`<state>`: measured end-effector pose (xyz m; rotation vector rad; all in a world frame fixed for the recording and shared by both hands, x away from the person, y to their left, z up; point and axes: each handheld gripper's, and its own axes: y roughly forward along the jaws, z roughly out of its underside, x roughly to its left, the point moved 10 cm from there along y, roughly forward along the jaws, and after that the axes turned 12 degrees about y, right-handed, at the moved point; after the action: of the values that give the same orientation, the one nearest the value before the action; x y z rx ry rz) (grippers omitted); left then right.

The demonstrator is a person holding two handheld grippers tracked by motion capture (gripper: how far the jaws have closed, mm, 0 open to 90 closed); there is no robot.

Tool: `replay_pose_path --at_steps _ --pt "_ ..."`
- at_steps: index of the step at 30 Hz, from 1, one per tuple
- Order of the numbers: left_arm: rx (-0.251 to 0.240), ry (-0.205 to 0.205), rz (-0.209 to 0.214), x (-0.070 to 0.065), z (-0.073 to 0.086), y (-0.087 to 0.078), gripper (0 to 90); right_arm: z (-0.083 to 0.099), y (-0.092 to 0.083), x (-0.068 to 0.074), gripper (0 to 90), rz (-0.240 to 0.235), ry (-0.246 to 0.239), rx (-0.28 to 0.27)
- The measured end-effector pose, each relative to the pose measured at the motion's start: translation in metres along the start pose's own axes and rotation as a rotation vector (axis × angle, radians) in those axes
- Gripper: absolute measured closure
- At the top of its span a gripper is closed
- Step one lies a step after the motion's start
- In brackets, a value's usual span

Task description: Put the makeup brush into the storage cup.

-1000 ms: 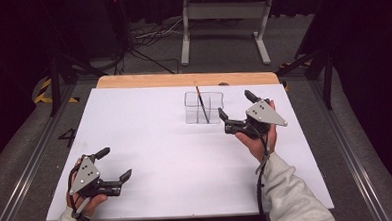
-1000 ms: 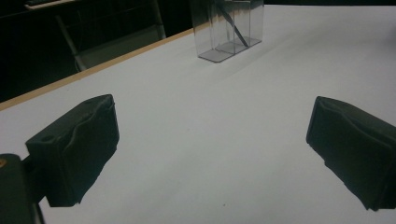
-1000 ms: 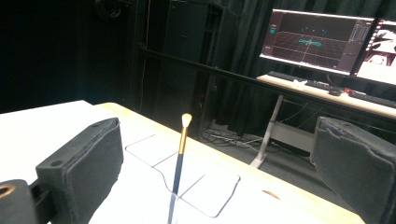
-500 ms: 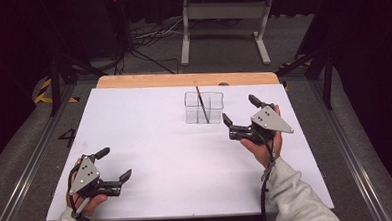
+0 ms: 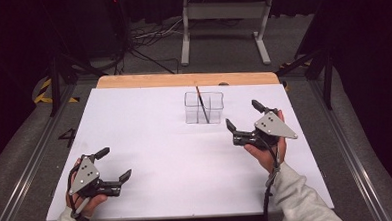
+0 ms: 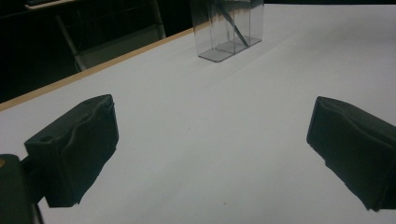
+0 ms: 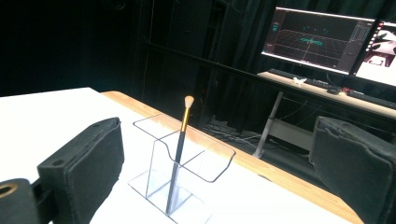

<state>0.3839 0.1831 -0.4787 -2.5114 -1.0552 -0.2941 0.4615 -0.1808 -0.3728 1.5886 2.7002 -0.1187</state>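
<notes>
White tabletop (image 5: 150,142) carries all items; a bare wooden strip runs along its far edge. Clear acrylic holder (image 5: 204,108), two compartments side by side, stands upright near the middle of the far edge, a short way in from the wooden strip. Right gripper (image 5: 242,116) sits near the right edge, just beside the holder and apart from it; jaws spread wide, nothing between them, held in the person's right hand (image 5: 266,152). Left gripper (image 5: 114,164) sits near the near-left corner, well apart from the holder; jaws spread wide, nothing held. Brush (image 7: 180,144) stands tilted in the holder, dark handle down in one compartment, gold ferrule and pale bristle tip up above the rim, leaning toward the central divider.
</notes>
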Motion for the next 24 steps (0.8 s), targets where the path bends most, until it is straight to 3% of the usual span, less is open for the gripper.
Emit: replay_pose_path --at_steps 24 --pt "-0.002 0.015 0.005 0.000 -0.001 0.003 2.9 0.020 -0.023 0.008 4.6 -0.001 -0.065 0.015"
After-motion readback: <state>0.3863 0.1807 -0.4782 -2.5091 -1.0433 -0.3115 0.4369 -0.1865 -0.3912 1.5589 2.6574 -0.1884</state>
